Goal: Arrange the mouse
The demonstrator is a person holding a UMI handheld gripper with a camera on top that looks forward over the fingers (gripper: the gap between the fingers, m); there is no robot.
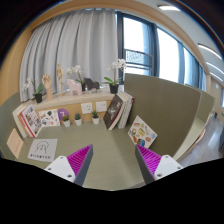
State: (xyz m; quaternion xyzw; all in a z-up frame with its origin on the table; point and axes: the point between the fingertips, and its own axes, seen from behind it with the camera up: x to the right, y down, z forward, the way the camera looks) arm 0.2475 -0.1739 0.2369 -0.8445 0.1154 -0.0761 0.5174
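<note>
Grey-green worktop (110,150) fills the middle of the scene, bare just ahead of the claw. Behind it hang pale curtains (60,45) beside a bright window (150,45). A beige partition (165,105) stands at the worktop's far side, and a wooden shelf (65,100) runs along the back under the curtains. On that shelf sit a potted plant (117,75) with white flowers, a few small figures (72,80) and a smaller plant (38,92). Books (118,110) lean upright against the shelf's end, more books (30,120) lean at the other end, and a magazine (141,130) lies near the partition. A white card (42,150) rests on the worktop close to the claw. The claw (111,163) is released, its magenta pads (149,160) spread well apart with nothing between them. No mouse can be made out anywhere on the worktop.
</note>
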